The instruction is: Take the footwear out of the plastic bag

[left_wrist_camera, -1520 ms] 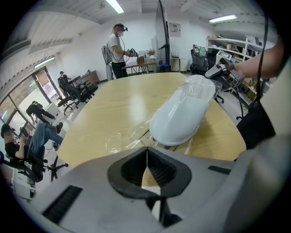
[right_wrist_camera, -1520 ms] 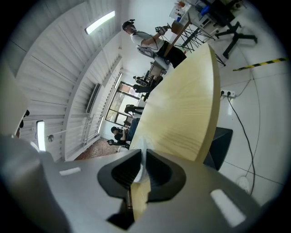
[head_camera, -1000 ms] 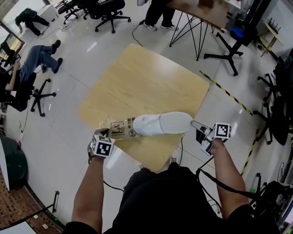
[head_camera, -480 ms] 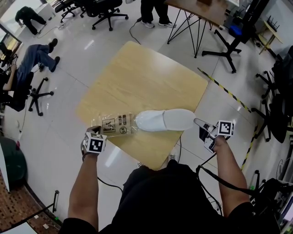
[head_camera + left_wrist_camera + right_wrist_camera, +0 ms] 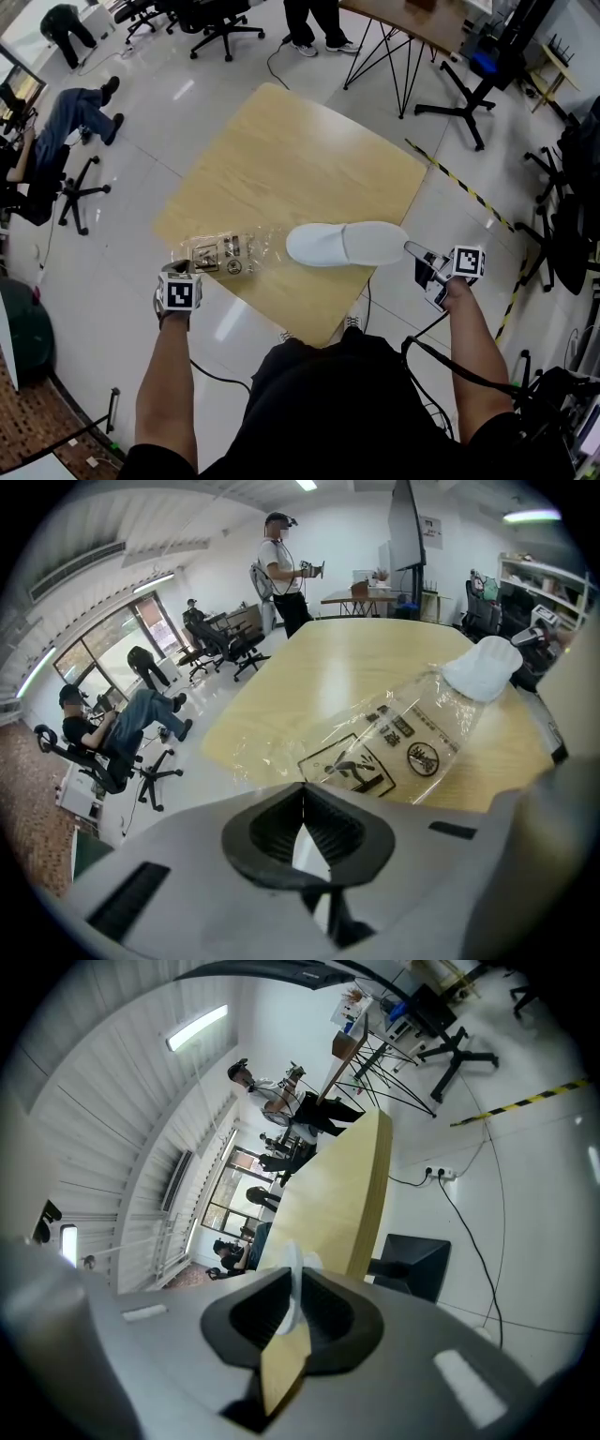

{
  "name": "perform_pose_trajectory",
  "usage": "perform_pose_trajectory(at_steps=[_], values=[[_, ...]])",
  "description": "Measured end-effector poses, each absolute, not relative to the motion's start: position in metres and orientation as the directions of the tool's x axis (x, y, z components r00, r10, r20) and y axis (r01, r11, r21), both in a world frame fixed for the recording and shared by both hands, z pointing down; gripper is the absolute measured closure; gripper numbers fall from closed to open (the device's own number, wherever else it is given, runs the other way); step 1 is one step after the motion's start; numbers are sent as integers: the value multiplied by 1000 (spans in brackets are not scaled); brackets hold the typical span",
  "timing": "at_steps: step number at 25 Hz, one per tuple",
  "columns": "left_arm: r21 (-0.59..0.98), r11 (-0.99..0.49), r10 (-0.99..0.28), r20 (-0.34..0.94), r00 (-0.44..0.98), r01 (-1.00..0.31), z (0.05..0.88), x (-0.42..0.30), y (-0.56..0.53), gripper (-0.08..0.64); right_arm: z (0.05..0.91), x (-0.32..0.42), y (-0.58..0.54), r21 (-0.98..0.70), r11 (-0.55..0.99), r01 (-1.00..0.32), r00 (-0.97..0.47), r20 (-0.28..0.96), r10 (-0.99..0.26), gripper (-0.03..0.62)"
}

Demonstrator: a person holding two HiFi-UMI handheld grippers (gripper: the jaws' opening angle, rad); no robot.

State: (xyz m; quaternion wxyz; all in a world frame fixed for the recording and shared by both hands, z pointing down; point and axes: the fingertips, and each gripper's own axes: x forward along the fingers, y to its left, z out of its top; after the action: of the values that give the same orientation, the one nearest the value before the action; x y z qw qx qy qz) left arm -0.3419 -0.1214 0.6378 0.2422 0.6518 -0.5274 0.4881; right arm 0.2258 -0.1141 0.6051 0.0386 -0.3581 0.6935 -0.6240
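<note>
**White slipper almost clear of its plastic bag on a wooden desk**

Seen from above, a white slipper (image 5: 347, 244) lies lengthwise close to the near right edge of a light wooden desk (image 5: 291, 159). Just to its left lies a clear, crumpled plastic bag (image 5: 223, 253) printed with black warning symbols. The bag's mouth faces the slipper's left end, and it is not clear whether that tip sits inside the mouth.

The left gripper (image 5: 300, 791) has its jaws pressed together on the bag's left edge, at the near left side of the desk. The right gripper (image 5: 289, 1290) is clamped on the thin rim of the slipper's right end, with white material showing between its jaws.

The step in hand looks like drawing the bag off. To do it well, the right gripper should pin the slipper flat and steady. The left gripper should pull straight left, low and in line with the slipper, so the film slides rather than snags. The film looks slippery, so a firm pinch matters.
</note>
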Motion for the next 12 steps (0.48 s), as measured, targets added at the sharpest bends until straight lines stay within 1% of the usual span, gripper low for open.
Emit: perform_pose_trajectory(at_steps=[7, 10, 12], values=[[-165, -178, -488, 871, -58, -970, 634, -368, -126, 552, 606, 230, -103, -886, 10, -463, -772, 397, -496, 555], [-126, -77, -498, 864, -71, -989, 634, -374, -140, 552, 607, 228, -100, -889, 2, -457, -776, 398, -489, 554], [-127, -31, -494, 864, -95, -991, 634, -377, -148, 552, 607, 228, -99, -889, -4, -458, -776, 402, -485, 554]])
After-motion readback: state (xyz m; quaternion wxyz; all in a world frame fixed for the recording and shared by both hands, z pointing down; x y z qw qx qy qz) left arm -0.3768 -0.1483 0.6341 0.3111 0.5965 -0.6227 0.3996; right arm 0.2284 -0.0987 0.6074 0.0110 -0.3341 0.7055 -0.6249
